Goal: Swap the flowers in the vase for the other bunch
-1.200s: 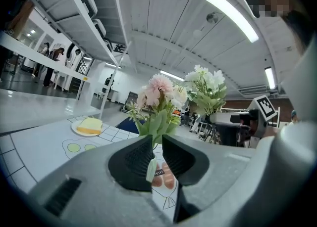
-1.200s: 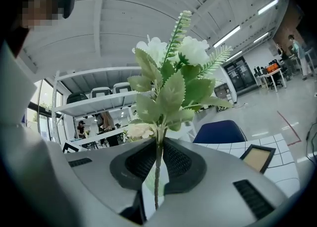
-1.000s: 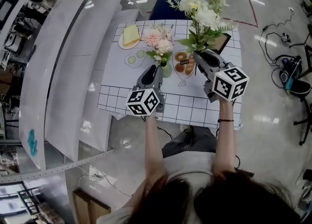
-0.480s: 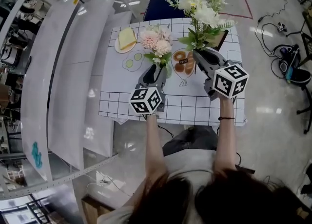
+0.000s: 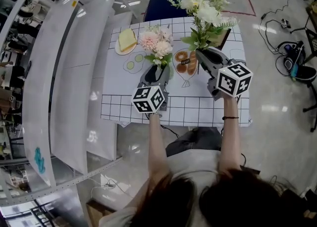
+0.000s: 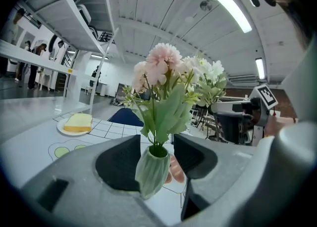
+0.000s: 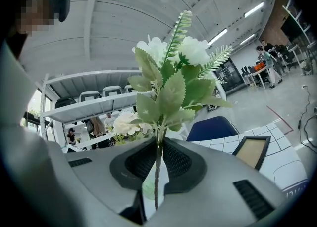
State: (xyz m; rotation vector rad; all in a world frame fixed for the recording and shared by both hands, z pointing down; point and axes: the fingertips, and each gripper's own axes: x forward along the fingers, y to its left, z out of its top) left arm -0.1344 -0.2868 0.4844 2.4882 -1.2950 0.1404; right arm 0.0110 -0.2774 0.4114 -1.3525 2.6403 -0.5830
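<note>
Now the left tongs (image 6: 156, 144), their jaws just opening, stand released around the green vase (image 6: 151, 174) of pink flowers (image 6: 158, 68); the right tongs (image 7: 158, 147) clench the stem of the white bunch (image 7: 171, 92).

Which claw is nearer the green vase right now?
Left. The left claw has just been opening its jaws, with the green vase between them; the right claw sits to its right, shut on the white bunch.

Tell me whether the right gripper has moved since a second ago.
No: the right gripper sits as near the picture frame as before, shut on the white bunch.
</note>
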